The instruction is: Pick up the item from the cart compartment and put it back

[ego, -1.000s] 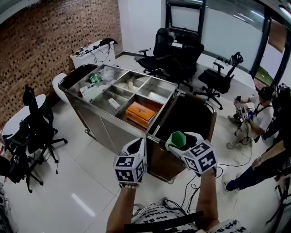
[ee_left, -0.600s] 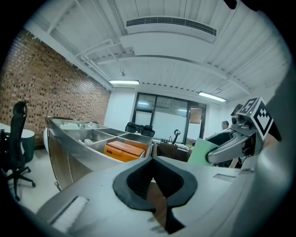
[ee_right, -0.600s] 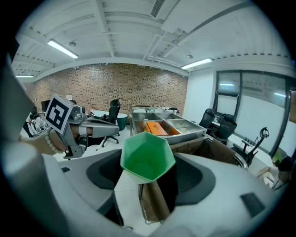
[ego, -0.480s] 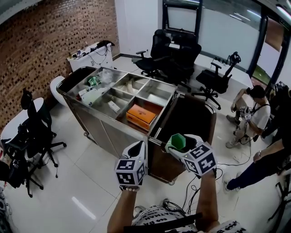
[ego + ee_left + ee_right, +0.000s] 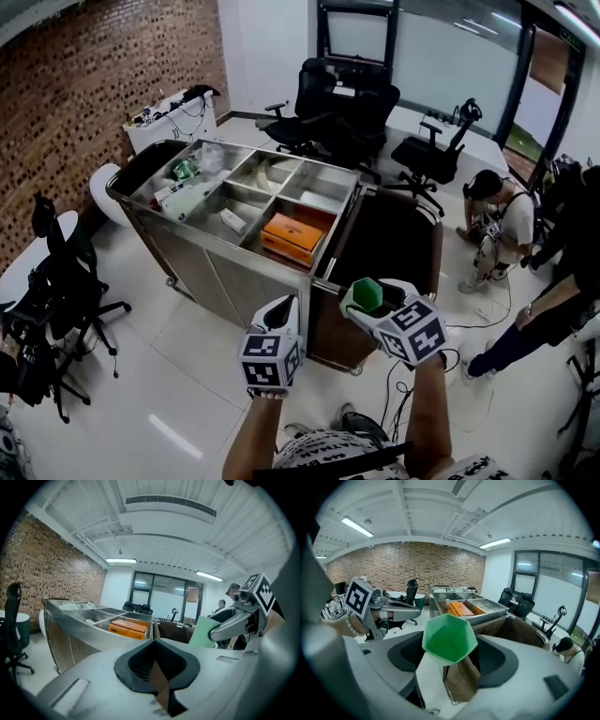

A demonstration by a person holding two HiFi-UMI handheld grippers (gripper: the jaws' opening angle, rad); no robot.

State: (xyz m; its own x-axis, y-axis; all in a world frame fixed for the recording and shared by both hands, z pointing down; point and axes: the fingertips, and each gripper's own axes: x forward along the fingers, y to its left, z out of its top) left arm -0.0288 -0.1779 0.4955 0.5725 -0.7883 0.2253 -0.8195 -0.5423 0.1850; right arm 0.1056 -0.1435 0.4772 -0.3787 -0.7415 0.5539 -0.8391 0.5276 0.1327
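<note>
A green hexagonal cup (image 5: 367,292) sits between the jaws of my right gripper (image 5: 369,298), which is shut on it, just in front of the cart's near end. In the right gripper view the cup (image 5: 449,640) fills the gap between the jaws, mouth toward the camera. My left gripper (image 5: 285,309) hangs beside it, shut and empty, its jaws meeting in the left gripper view (image 5: 157,667). Beyond both stands the steel cart (image 5: 217,240) with several open compartments. An orange box (image 5: 292,234) lies in the nearest one. A dark brown bin (image 5: 384,246) hangs at the cart's end.
Small items lie in the cart's far compartments (image 5: 187,173). Black office chairs (image 5: 342,103) stand behind the cart, and another one (image 5: 56,281) stands at the left. People (image 5: 502,220) and floor cables (image 5: 487,319) are at the right. A white desk (image 5: 169,117) stands by the brick wall.
Both grippers keep their pose, the cup still held. The head view has drifted slightly, so the cart sits a little more to the left. The person at right has shifted.
</note>
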